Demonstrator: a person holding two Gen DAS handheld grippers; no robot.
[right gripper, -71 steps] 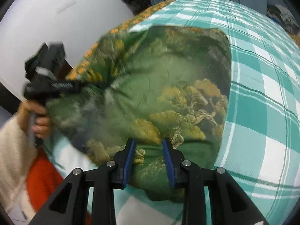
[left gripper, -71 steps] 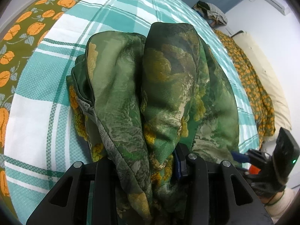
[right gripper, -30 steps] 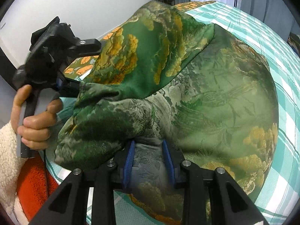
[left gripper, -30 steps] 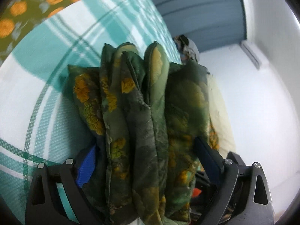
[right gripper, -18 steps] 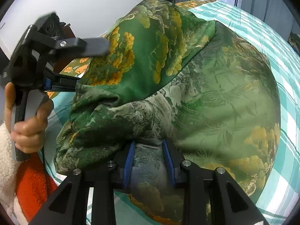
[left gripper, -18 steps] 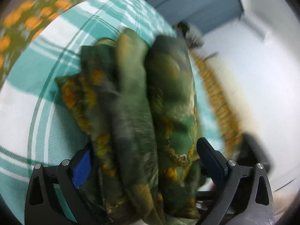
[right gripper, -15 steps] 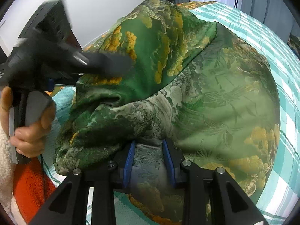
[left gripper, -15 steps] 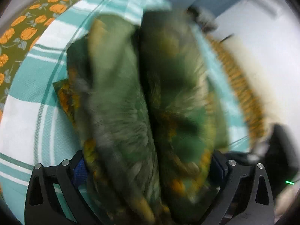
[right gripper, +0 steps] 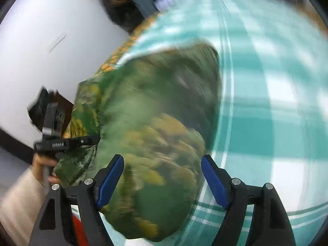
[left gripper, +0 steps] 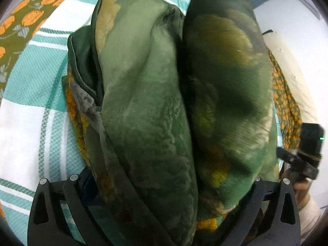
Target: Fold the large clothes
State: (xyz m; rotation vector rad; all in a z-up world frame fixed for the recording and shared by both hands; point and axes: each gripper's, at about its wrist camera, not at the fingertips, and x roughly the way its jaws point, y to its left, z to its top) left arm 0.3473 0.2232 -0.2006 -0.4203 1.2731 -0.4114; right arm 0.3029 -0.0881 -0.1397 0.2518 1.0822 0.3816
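Observation:
A large green garment with yellow-orange floral print (left gripper: 164,102) lies bunched in thick folds on the teal and white checked bedspread (left gripper: 26,94). My left gripper (left gripper: 164,184) stands wide open with the folds lying between its arms, which are mostly hidden by cloth. In the right wrist view the garment (right gripper: 155,135) is blurred; my right gripper (right gripper: 162,170) is open, its blue pads (right gripper: 110,176) spread on either side of the cloth's near edge. The left gripper also shows in that view (right gripper: 61,141) at the garment's left side.
An olive blanket with orange flowers (left gripper: 30,14) borders the bedspread on the left. A white wall (right gripper: 51,41) and dark hanging clothes (right gripper: 127,6) stand beyond the bed. A cream pillow (left gripper: 287,61) lies at the right. The right gripper (left gripper: 307,153) shows at the bed's right edge.
My right gripper has let go of the garment and opened wide, and the lifted cloth has dropped flatter onto the bed. My left gripper stays open with the folds between its arms.

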